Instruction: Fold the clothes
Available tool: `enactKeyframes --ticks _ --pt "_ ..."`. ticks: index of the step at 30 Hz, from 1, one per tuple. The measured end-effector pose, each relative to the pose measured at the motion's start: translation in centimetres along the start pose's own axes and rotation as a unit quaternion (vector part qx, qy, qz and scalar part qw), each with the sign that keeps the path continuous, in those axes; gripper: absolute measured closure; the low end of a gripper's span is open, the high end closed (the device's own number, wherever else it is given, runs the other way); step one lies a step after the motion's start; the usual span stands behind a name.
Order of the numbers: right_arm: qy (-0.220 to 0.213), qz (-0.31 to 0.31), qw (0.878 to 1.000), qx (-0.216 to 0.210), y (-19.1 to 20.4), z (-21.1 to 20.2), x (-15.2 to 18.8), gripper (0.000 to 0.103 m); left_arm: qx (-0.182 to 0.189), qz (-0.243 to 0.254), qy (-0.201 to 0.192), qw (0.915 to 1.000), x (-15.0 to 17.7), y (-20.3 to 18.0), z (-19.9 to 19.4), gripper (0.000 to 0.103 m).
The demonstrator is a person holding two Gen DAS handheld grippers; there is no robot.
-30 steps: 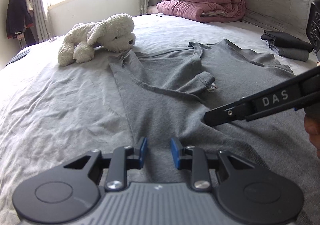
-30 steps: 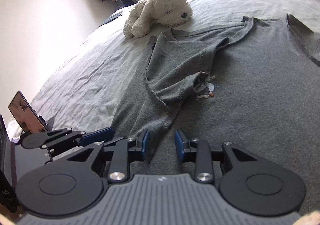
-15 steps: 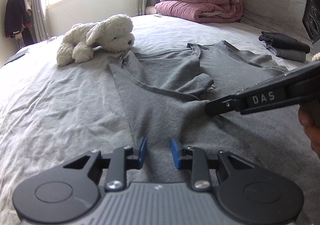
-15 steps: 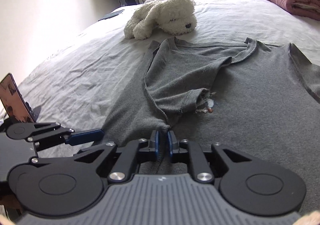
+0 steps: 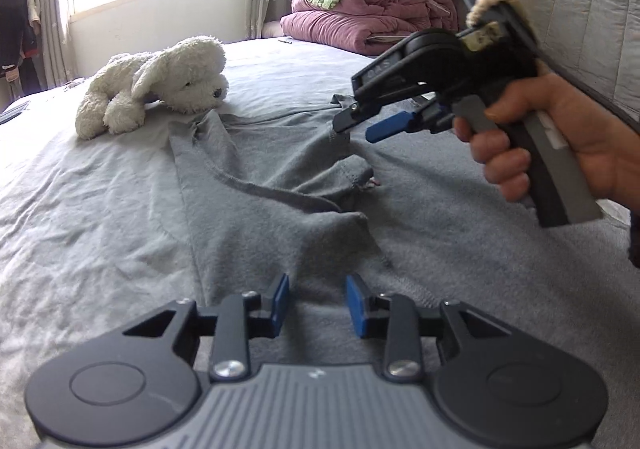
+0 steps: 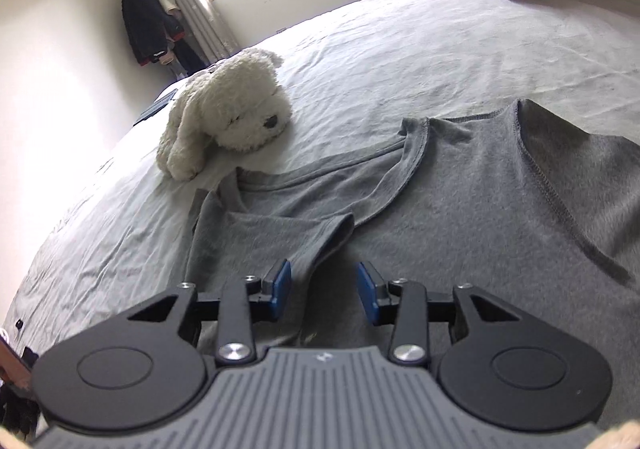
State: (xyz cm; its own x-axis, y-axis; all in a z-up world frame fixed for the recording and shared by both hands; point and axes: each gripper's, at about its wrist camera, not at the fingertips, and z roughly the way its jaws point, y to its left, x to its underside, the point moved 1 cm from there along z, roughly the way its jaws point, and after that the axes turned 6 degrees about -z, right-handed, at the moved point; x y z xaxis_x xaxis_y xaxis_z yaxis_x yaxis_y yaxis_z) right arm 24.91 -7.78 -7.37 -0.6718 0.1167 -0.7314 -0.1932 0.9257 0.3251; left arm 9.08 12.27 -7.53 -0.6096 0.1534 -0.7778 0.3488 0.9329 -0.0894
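On the bed (image 5: 80,209), the grey cotton T-shirt (image 5: 400,233) has one sleeve folded in; most folding remains, both grippers, left gripper (image 5: 318,303) and right gripper (image 6: 323,291), opening, empty.

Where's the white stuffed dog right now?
The stuffed dog lies on the bed, left in both views, beside the grey shirt's folded shoulder.

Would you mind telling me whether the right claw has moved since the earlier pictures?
Yes. In the left wrist view the right claw, jaws opening and empty, has risen off the grey shirt toward the pink quilt.
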Motion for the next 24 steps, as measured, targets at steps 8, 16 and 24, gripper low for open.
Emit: enactKeyframes --ticks 8,16,24 --pt "-0.018 -0.066 0.997 0.044 0.0 3.0 -0.5 0.098 0.013 -0.006 0.003 0.9999 -0.3 0.4 0.5 0.065" --pt "-0.003 -0.065 0.997 0.034 0.4 2.4 -0.7 0.072 0.011 -0.010 0.004 0.9999 -0.4 0.0 0.5 0.057" --pt "-0.051 -0.151 0.979 0.126 3.3 1.1 0.7 0.100 0.011 -0.007 0.006 0.9999 -0.4 0.1 0.5 0.056"
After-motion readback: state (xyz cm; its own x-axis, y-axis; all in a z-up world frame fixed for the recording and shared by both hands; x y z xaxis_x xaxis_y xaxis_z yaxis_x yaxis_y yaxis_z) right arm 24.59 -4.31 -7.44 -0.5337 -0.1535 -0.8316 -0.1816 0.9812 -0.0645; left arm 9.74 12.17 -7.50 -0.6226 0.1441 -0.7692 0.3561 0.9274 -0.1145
